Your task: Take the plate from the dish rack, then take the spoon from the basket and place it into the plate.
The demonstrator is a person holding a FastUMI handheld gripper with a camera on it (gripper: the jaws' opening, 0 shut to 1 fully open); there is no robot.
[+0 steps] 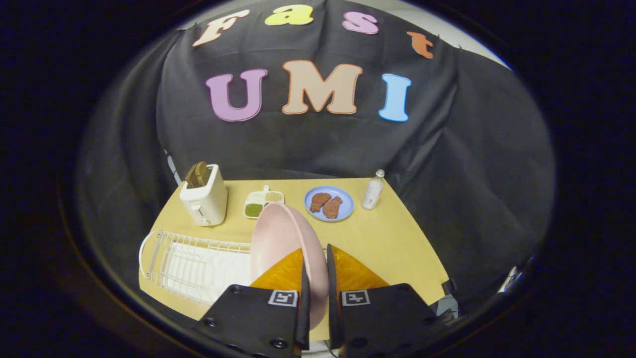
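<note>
plate's (283,238) lower rim hidden, perhaps behind fingers (304,278)

Pink plate (283,238) on edge, pinched in the tool (316,271), beside white dish rack (194,263).

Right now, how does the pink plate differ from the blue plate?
The pink plate stands on edge, clamped between the fingers of the gripper; the blue plate lies flat on the table beyond them. The pink plate is empty, while the blue plate carries two brown food pieces. Both are round.
</note>
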